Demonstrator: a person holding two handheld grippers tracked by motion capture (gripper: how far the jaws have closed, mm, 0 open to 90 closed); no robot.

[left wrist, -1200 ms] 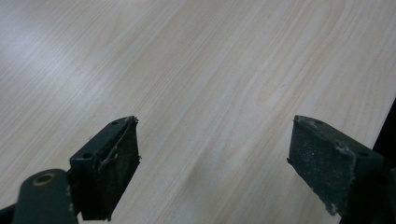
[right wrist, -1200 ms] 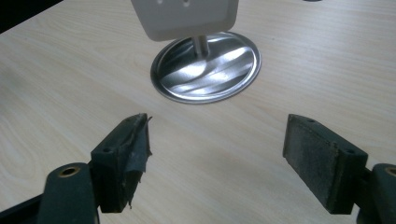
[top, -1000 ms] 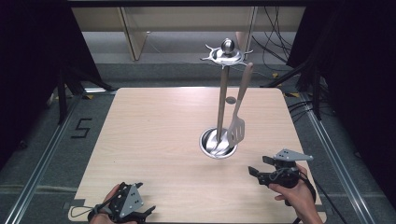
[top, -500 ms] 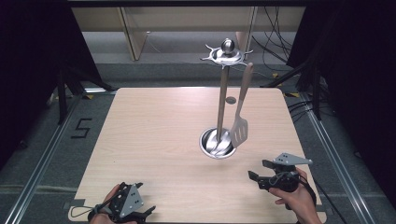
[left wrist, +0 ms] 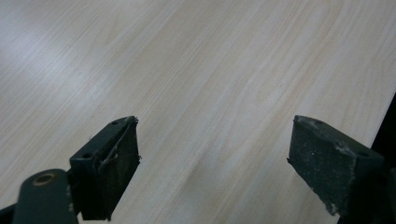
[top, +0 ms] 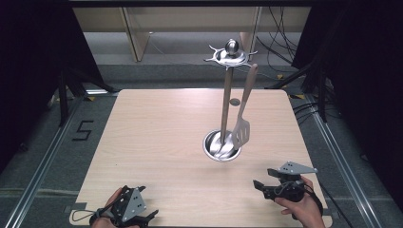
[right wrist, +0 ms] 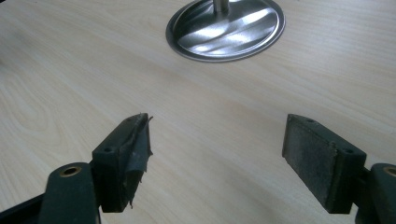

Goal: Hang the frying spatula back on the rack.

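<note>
Spatula (top: 242, 128): hangs upright on the stand (top: 227, 102) mid-counter, ahead of the nearer right tool (top: 266, 186), jaws spread, empty; left tool (top: 142, 219) likewise spread at the near-left corner.

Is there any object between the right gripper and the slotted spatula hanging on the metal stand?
No, nothing visible: only bare wooden table lies between the open right gripper and the wooden-handled slotted spatula hanging beside the steel stand's round base.

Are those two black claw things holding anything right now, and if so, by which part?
Nothing is held. The left gripper and the right gripper are both open over bare table. The spatula hangs on the stand, untouched.
</note>
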